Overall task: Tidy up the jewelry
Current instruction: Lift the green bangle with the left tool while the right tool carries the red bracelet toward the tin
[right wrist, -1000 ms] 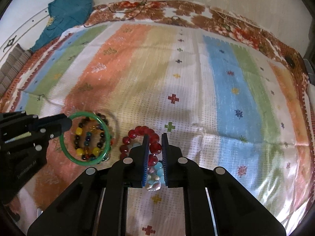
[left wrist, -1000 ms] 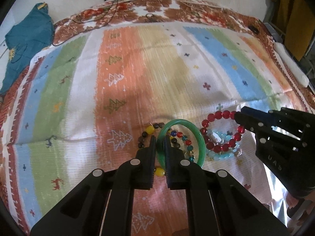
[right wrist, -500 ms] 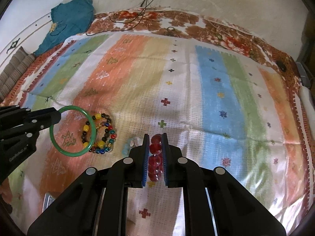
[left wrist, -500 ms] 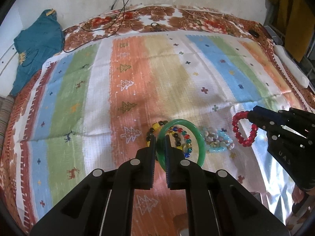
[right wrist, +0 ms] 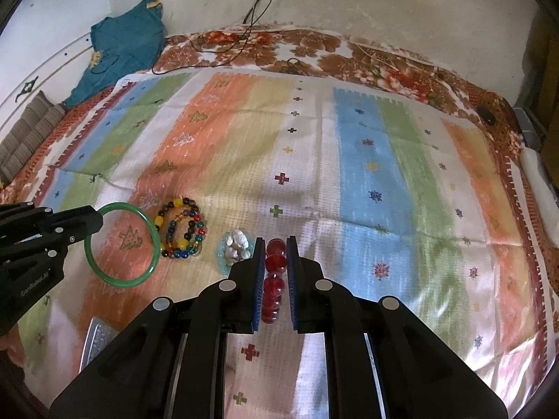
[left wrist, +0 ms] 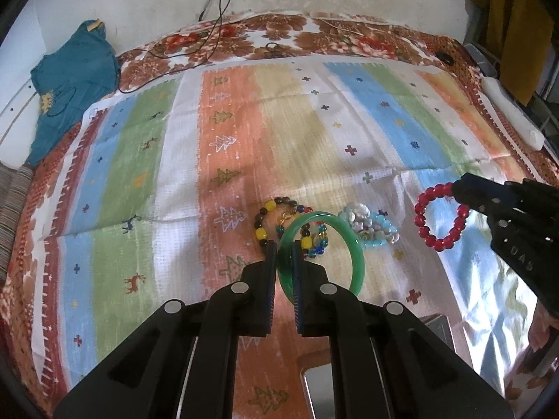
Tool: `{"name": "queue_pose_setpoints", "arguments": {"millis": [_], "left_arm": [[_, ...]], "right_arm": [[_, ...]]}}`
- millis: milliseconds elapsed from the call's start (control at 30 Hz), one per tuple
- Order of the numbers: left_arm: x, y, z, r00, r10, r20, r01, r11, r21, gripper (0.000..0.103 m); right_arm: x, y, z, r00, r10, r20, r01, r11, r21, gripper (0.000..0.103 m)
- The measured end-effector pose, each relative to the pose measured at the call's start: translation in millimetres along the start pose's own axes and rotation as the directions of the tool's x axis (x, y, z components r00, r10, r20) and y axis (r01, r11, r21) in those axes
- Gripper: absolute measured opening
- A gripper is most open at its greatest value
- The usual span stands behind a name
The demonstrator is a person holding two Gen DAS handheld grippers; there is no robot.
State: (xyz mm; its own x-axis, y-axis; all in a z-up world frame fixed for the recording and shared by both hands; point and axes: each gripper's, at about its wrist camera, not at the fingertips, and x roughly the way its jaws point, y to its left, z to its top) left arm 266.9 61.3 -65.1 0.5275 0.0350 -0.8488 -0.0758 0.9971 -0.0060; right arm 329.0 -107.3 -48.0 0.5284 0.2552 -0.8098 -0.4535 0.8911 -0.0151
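Note:
My left gripper (left wrist: 283,244) is shut on a green bangle (left wrist: 353,244) and holds it above the striped cloth; the bangle also shows in the right wrist view (right wrist: 120,281). My right gripper (right wrist: 274,242) is shut on a red bead bracelet (right wrist: 274,279), lifted off the cloth; the bracelet hangs at the right in the left wrist view (left wrist: 440,241). Multicoloured bead bracelets (left wrist: 272,216) (right wrist: 181,227) and a pale blue and white bead bracelet (left wrist: 370,223) (right wrist: 236,244) lie on the cloth between the grippers.
The striped cloth (left wrist: 227,122) covers a bed with a floral sheet (right wrist: 314,52). A teal garment (left wrist: 66,83) lies at the back left. Cables (right wrist: 244,35) run along the back. A metal box corner (left wrist: 319,391) (right wrist: 96,340) shows near the front edge.
Both grippers have risen and drawn back, lifting the green bangle and the red bracelet off the pile. The two bracelets have moved apart; the other bracelets stay on the cloth.

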Motion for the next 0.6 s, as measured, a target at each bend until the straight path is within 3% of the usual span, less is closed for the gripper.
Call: {"name": "queue_pose_setpoints", "arguments": {"millis": [600], "left_arm": [[-42,-5,-26,0.999,-0.037,0.034,0.037,0.999,-0.011,0.008]], "right_arm": [[-46,18,-18,0.998,0.035,0.055,-0.033,0.999,-0.027,0.013]]}}
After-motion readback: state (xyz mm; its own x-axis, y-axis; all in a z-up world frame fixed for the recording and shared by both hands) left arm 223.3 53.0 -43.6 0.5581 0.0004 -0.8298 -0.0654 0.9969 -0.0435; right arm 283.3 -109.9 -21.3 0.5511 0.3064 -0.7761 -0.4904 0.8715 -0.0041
